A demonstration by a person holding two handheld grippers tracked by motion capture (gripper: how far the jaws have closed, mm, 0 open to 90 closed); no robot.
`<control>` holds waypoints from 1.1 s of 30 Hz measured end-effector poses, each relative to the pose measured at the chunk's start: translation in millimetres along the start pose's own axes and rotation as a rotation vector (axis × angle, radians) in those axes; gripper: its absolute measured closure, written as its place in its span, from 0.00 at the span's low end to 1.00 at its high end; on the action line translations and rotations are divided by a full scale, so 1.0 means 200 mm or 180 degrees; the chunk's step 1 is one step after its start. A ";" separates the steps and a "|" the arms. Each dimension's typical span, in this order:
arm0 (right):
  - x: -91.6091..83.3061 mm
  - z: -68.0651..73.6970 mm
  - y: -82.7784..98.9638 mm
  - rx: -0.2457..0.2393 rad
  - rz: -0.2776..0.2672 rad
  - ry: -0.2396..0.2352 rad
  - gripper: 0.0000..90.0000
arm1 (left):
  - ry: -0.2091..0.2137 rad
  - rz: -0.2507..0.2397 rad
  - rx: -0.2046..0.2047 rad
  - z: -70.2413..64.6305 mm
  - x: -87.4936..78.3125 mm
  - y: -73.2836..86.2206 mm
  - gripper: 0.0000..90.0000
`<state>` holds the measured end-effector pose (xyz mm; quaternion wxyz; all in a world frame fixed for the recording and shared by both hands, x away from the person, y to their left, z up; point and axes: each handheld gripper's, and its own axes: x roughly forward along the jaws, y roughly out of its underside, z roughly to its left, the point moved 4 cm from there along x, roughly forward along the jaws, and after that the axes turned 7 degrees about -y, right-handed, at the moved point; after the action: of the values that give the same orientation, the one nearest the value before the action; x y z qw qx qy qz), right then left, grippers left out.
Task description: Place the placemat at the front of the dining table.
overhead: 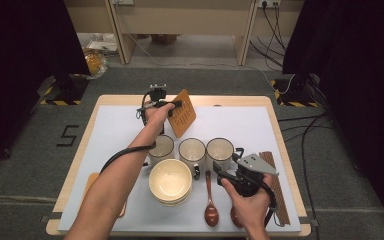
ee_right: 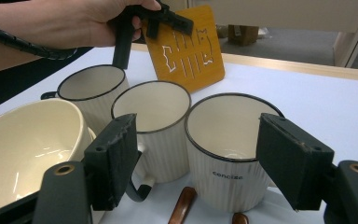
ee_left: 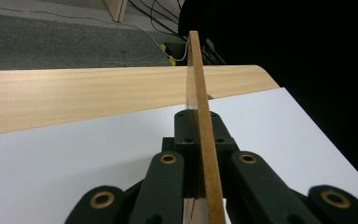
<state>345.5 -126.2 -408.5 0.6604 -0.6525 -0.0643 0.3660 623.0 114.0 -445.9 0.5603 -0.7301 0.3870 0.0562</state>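
A thin wooden trivet (overhead: 184, 114) with a cut-out cat pattern (ee_right: 186, 46) is held on edge above the far middle of the white mat. My left gripper (overhead: 174, 105) is shut on its left edge; in the left gripper view the board's edge (ee_left: 200, 84) runs up between the closed jaws of this gripper (ee_left: 199, 115). My right gripper (overhead: 220, 174) is open near the front right, its jaws pointing at the right-hand mug (ee_right: 230, 140) without touching it. In the right gripper view, that gripper (ee_right: 200, 154) has nothing between its pads.
Three cream mugs (overhead: 161, 147) (overhead: 192, 150) (overhead: 220, 149) stand in a row mid-table. Stacked cream bowls (overhead: 170, 181) sit in front of them. Two brown spoons (overhead: 210, 210) lie near the front edge, a dark slatted mat (overhead: 276, 186) at the right, and a wooden piece (overhead: 91, 184) at the left.
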 end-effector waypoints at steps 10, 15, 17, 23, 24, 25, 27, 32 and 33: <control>0.00 0.00 0.00 -0.0005 0.0002 -0.0008 0.33 | -0.0080 0.0037 0.0018 0.03 0.00 0.00 0.92; 0.00 0.01 0.00 0.0001 0.0003 -0.0013 0.33 | -0.0135 0.0066 -0.0026 0.06 0.00 0.01 0.89; 0.00 0.00 0.00 -0.0009 0.0002 -0.0011 0.33 | -0.0147 0.0070 -0.0023 0.06 0.00 0.00 0.89; 0.00 0.00 0.00 -0.0008 -0.0003 -0.0010 0.33 | -0.0213 0.0106 0.0015 0.08 0.00 0.01 0.83; 0.00 0.00 0.00 -0.0010 -0.0002 -0.0005 0.33 | -0.0221 0.0126 0.0023 0.09 0.00 0.01 0.81; 0.00 0.00 0.00 -0.0007 -0.0002 -0.0005 0.33 | -0.0212 0.0134 0.0013 0.10 0.00 0.01 0.80; 0.00 0.00 0.00 -0.0009 0.0002 -0.0008 0.33 | -0.0240 0.0139 0.0013 0.11 0.00 0.01 0.77; 0.00 0.00 0.00 -0.0010 0.0004 -0.0013 0.33 | -0.0263 0.0158 0.0070 0.12 0.00 0.01 0.67; 0.00 0.00 0.00 -0.0010 0.0005 -0.0013 0.33 | -0.0272 0.0160 0.0069 0.12 0.00 0.01 0.64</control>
<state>345.5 -125.0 -408.7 0.6590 -0.6529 -0.0656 0.3677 631.1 134.6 -456.0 0.5827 -0.7109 0.3816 0.0972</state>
